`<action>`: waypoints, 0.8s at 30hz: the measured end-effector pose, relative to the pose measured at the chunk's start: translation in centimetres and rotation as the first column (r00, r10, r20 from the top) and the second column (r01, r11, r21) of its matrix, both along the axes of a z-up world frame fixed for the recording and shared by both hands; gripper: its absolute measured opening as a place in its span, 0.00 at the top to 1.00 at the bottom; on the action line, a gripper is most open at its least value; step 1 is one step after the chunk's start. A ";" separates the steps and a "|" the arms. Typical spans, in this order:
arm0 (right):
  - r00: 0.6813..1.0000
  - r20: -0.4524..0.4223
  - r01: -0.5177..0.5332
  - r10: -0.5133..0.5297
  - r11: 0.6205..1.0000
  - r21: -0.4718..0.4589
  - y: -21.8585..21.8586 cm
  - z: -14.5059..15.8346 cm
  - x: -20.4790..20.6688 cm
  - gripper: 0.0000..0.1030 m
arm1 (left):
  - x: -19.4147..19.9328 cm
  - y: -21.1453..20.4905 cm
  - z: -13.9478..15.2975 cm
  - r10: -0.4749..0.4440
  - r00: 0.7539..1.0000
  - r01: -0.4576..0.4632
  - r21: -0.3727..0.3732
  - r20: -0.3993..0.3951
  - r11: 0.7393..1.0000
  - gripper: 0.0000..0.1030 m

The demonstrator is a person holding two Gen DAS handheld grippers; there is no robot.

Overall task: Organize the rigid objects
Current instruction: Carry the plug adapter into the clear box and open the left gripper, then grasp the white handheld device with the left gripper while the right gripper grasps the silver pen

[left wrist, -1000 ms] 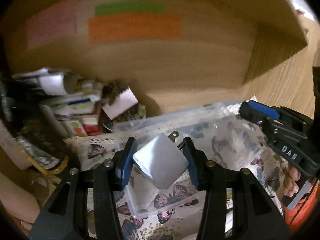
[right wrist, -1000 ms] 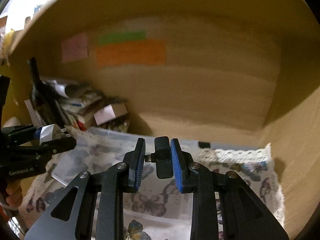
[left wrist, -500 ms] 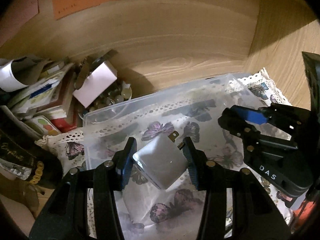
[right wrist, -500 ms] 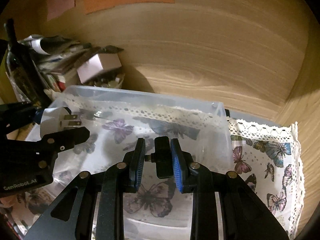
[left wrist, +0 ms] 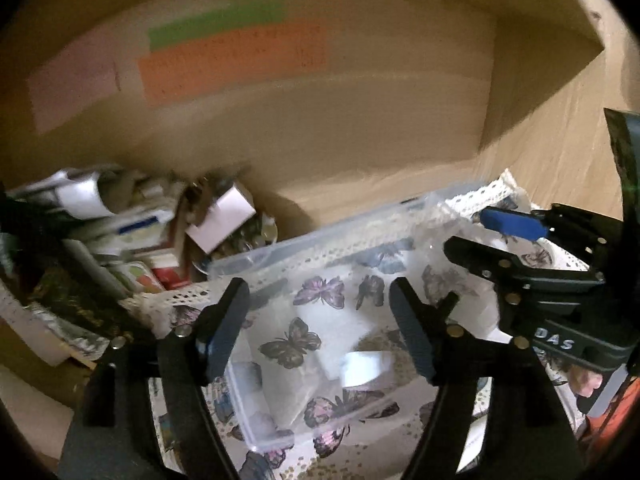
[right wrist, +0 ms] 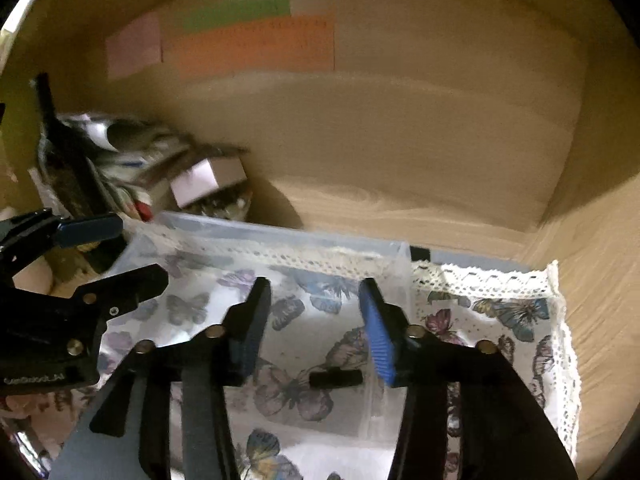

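- A home storage nook: a wood-grain cupboard recess (right wrist: pixel 420 128).
- Coloured paper notes (right wrist: pixel 248 44) are stuck on its back wall.
- Left of the clear plastic bin (left wrist: pixel 320 240), household clutter (left wrist: pixel 120 236); under it, a butterfly-print lace-edged cloth (right wrist: pixel 500 312).

White charger (left wrist: pixel 360 368) in clear bin (left wrist: pixel 320 236)

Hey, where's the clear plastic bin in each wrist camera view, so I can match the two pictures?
Left wrist view: clear plastic bin fills the lower centre, its far rim running up to the right.
Right wrist view: clear plastic bin sits lower left of centre, its far rim nearly level.
Shared landmark: the orange note on the wooden back wall.
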State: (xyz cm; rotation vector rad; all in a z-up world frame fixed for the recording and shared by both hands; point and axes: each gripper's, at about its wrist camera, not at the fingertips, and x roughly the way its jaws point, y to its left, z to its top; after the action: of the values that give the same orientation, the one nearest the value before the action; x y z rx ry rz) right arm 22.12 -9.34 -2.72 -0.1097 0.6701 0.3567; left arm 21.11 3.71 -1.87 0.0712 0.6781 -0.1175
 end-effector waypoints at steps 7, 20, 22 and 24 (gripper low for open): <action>0.998 0.064 -0.006 0.005 1.000 0.014 -1.3 1.2 -5.0 0.44 | -4.4 1.0 0.3 0.006 0.999 -0.006 -0.021 0.031 1.000 0.16; 0.997 -0.059 0.048 -0.047 0.998 0.026 -4.0 -4.1 -10.8 0.40 | -8.9 -0.7 -6.8 -0.091 0.985 0.086 -0.039 -0.145 0.996 0.14; 0.994 -0.095 0.060 -0.056 0.998 0.032 -4.4 -5.3 -11.6 0.40 | -9.3 -1.0 -7.8 -0.104 0.980 0.100 -0.037 -0.170 0.994 0.14; 0.991 -0.116 0.073 -0.070 0.997 0.024 -4.8 -6.2 -12.3 0.40 | -9.8 -1.0 -8.8 -0.116 0.974 0.112 -0.032 -0.196 0.993 0.14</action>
State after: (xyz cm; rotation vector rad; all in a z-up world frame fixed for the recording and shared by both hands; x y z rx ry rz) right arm 9.86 -14.10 -8.92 -0.0384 0.7810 0.3047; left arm 11.30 2.73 -10.65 0.0791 0.8718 -0.2443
